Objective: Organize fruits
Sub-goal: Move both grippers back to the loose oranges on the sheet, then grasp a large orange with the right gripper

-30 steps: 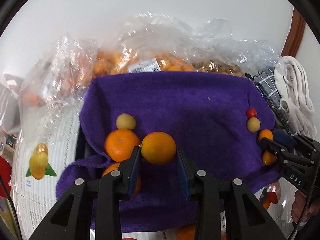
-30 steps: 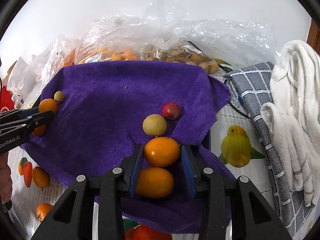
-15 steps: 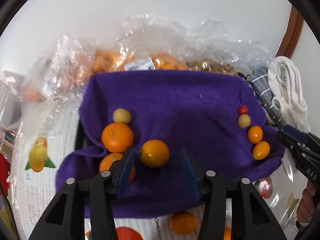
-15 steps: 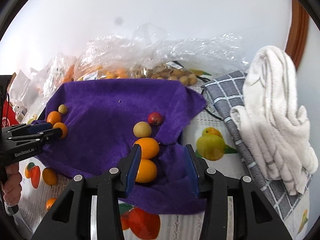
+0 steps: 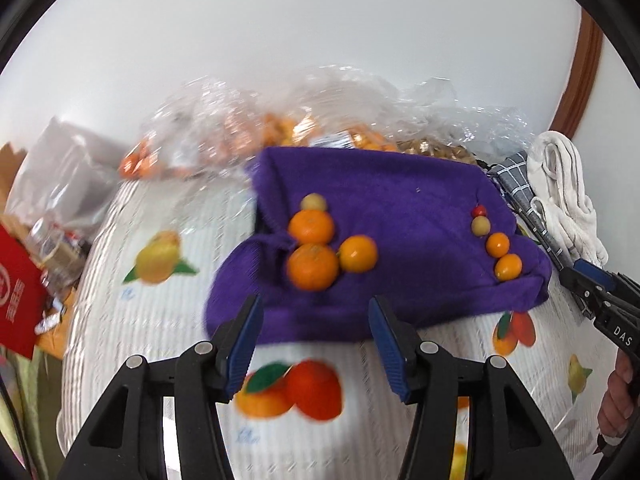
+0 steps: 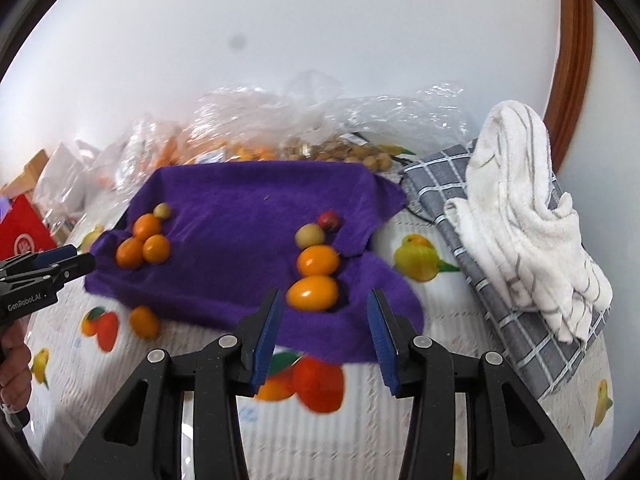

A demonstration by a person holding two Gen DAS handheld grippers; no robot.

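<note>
Both grippers hang empty above the fruit-print tablecloth: the left gripper sits low in its own view with its jaws spread wide and nothing between them, and the right gripper is likewise spread and empty at the bottom centre of its view. The fruits lie in two groups on the purple towel: three oranges and a pale round fruit at centre-left of the left view, and a line of two oranges, a pale fruit and a small red one at centre of the right view. One loose orange sits off the towel at lower left of the right view; picking it up looks like the next job, calling for a reach down-left and a gentle squeeze. Readable writing: "GenRoboLAI" on the left gripper's body, "DAS" on the right one's.
</note>
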